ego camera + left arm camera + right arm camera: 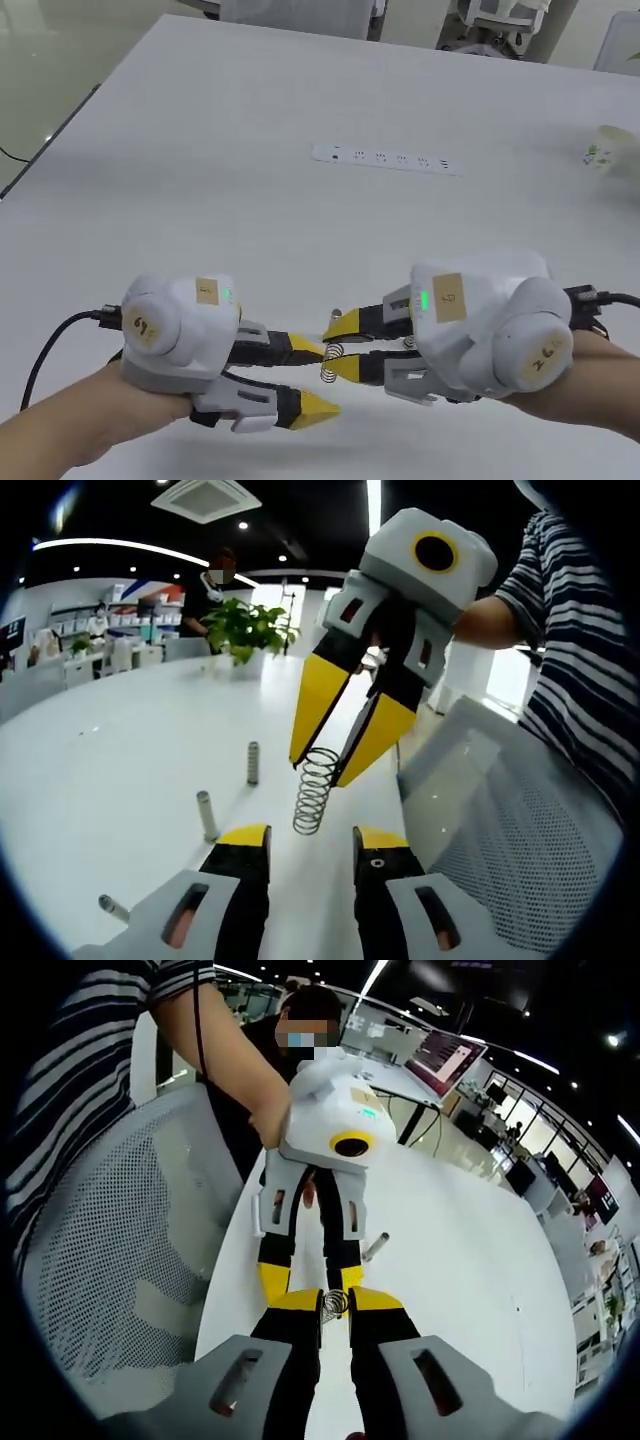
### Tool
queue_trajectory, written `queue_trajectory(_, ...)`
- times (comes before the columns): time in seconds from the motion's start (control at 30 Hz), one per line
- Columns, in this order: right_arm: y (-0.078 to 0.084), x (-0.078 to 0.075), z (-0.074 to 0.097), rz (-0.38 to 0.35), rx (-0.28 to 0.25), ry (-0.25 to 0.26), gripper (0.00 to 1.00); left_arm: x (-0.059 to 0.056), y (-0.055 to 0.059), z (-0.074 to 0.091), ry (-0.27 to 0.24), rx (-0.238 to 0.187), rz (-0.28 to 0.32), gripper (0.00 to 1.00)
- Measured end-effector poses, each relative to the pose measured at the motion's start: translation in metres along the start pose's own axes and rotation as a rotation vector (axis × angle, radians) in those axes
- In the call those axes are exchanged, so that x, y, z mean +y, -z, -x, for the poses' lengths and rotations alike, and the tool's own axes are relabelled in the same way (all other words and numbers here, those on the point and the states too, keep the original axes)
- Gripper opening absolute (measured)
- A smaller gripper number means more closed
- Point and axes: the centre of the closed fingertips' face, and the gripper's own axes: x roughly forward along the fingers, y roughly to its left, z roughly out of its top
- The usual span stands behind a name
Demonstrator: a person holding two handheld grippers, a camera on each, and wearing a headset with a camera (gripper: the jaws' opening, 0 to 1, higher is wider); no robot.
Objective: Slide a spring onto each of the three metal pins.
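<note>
My right gripper [334, 348] is shut on a small wire spring [330, 362], gripping it by one end just above the white table [300, 220]. In the left gripper view the spring [314, 791] hangs from the right gripper's yellow fingers [318, 695], with its free end close to my left gripper [312, 837]. The left gripper [313, 377] is open, with nothing between its jaws. Three short metal pins lie or stand on the table beyond: one [253, 763] upright, one [206, 815] nearer, one [112, 908] lying low left. In the right gripper view the spring [335, 1303] sits between my right gripper [335, 1301], facing the left one.
A white power strip [385, 158] lies mid-table and a paper cup [608, 148] stands at the far right. Office chairs line the far edge. A potted plant [245, 630] stands on the table, and a mesh chair [520, 810] is beside the person.
</note>
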Motion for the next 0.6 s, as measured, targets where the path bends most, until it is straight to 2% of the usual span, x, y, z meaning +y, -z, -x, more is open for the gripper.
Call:
queue_trajectory(0.33,0.003,-0.002,-0.001,-0.005,0.004,0.012,0.07,-0.001,0.008,0.011,-0.029,-0.008,0.033,0.28)
queue_trajectory(0.5,0.004,-0.003,-0.002,-0.010,0.007,0.016,0.07,-0.001,0.016,0.017,-0.043,0.003,0.046,0.31)
queue_trajectory(0.6,0.006,-0.004,-0.003,-0.006,0.011,0.021,0.07,0.001,0.016,0.020,-0.052,0.000,0.050,0.32)
